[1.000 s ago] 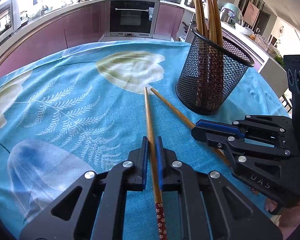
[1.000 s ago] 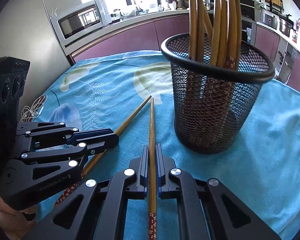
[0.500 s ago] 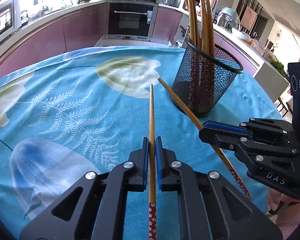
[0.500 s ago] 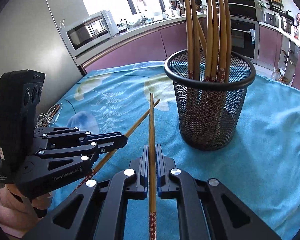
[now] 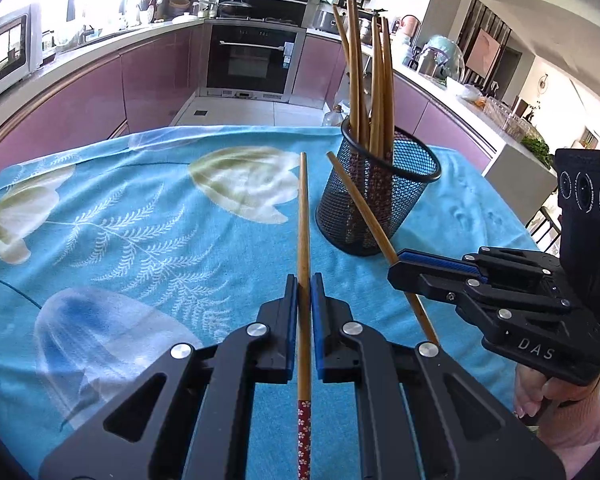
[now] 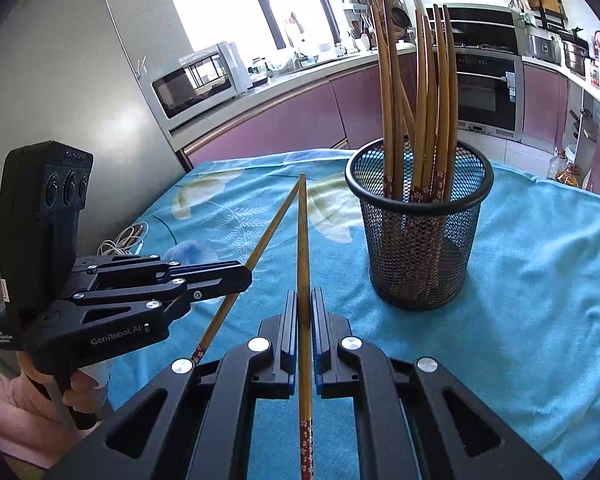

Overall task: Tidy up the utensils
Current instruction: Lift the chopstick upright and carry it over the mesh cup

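Desk [image 5: 472, 216], covered by a blue leaf-print cloth [image 5: 140, 220], fills the middle and lower band of both views. Its far edge runs across mid-frame in the left wrist view; beyond it, kitchen floor and purple cabinets. Left half of the cloth lies bare. In the right wrist view the bare stretch is at right, below the holder.

Mesh holder [image 5: 378, 200], black, upright, stands right of centre in the left wrist view, near the far edge. It carries a bundle of chopsticks [image 5: 374, 80], tips up, leaning a little apart.

Left tongs [image 5: 305, 292], bottom centre of the left wrist view, angled downward over the cloth, pressed together on one chopstick [image 5: 303, 216]. Stick runs straight up the frame; tip ends level with the holder's rim, to its left; red flowered end lies back between the arms.

Right tongs [image 6: 305, 304], bottom centre of the right wrist view, same downward tilt, pinching a second chopstick [image 6: 302, 240]. In the left wrist view they enter from the right edge, a hand [image 5: 540, 392] below gripping the handle.

The two sticks converge: tips almost meet in the right wrist view, centre frame, left of the holder. Whether they touch, cannot tell. Both sticks clear of the holder's rim.
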`<action>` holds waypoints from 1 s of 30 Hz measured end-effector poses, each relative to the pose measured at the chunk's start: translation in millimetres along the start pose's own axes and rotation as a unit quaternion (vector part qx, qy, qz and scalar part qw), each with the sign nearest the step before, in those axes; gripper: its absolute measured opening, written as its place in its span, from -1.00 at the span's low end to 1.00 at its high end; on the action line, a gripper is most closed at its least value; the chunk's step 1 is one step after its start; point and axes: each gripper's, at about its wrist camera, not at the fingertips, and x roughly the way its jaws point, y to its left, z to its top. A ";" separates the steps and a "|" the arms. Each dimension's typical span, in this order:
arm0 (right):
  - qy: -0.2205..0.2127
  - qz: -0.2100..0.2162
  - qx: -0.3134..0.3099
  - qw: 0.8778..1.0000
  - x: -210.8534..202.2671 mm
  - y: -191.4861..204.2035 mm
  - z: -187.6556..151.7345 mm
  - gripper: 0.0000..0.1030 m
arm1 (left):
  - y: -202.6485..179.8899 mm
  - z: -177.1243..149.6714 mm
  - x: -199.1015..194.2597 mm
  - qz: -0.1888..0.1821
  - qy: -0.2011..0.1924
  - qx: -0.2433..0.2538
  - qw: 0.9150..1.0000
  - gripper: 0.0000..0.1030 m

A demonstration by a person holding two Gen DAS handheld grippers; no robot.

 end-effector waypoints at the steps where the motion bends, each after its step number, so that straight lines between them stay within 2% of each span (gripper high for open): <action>1: -0.003 -0.001 0.000 1.000 -2.0 -0.1 0.4 -0.89 | -0.5 0.3 -1.9 -0.001 -0.002 0.000 1.000 -0.85; 22: -0.049 0.003 0.012 0.999 -32.5 -11.4 7.8 -0.89 | -6.1 8.2 -28.8 -0.039 -0.027 -0.006 0.999 -0.85; 30: -0.062 0.005 0.013 0.998 -39.9 -10.6 11.2 -0.89 | -9.8 12.1 -35.0 -0.041 -0.038 -0.004 0.998 -0.85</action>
